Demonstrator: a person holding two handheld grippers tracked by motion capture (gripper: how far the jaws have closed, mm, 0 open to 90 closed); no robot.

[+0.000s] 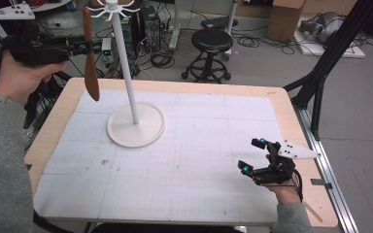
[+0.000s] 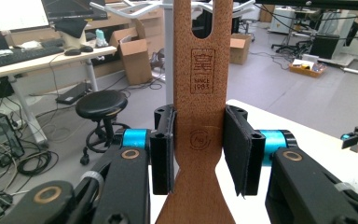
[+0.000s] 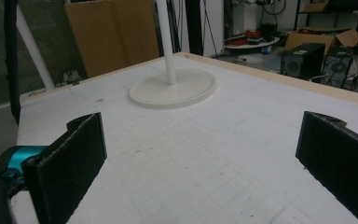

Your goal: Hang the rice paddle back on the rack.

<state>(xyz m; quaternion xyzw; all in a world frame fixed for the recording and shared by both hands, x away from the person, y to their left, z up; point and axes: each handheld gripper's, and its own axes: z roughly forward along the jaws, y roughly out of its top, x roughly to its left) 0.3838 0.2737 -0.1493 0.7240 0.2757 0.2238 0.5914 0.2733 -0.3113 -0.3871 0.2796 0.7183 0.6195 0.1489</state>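
High view: left gripper (image 1: 80, 47) clamped on spatula (image 1: 90, 58) handle, raised beside rack (image 1: 135, 127) pole. Spatula looks stiff, light wood; hold flat neck, below slot. Right gripper (image 1: 253, 155) spread, empty, low over table (image 1: 199, 145).

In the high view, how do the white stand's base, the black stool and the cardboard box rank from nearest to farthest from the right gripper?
Measured from the right gripper:
1. White stand's base, on the table mat, to the gripper's left.
2. Black stool, on the floor beyond the table's far edge.
3. Cardboard box, farther back on the floor, at the top right.
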